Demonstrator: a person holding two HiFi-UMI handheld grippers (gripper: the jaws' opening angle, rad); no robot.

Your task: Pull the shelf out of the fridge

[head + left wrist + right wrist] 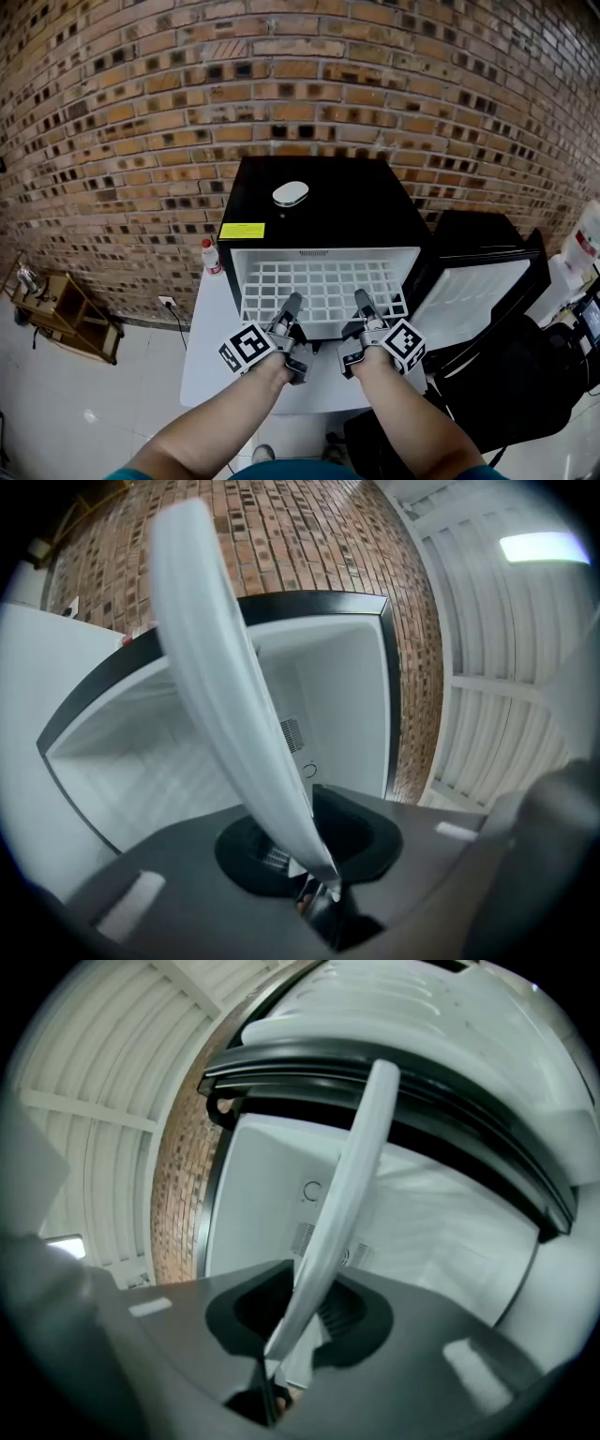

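Note:
A white wire shelf (319, 286) sticks out of the front of a black mini fridge (328, 211), tilted up towards me. My left gripper (289, 314) is shut on the shelf's front edge left of the middle. My right gripper (362, 311) is shut on the same edge right of the middle. In the left gripper view the shelf's white rim (225, 696) runs from between the jaws up across the open fridge cavity (337, 686). The right gripper view has that rim (347, 1185) coming out of the jaws the same way, before the white fridge interior (272, 1204).
The fridge door (478, 300) hangs open to the right. A white oval object (291, 193) lies on the fridge top, with a yellow label (242, 230) near its front edge. A red-capped bottle (212, 256) stands on the white table (211, 347) left of the fridge. A wooden rack (66, 314) sits at far left.

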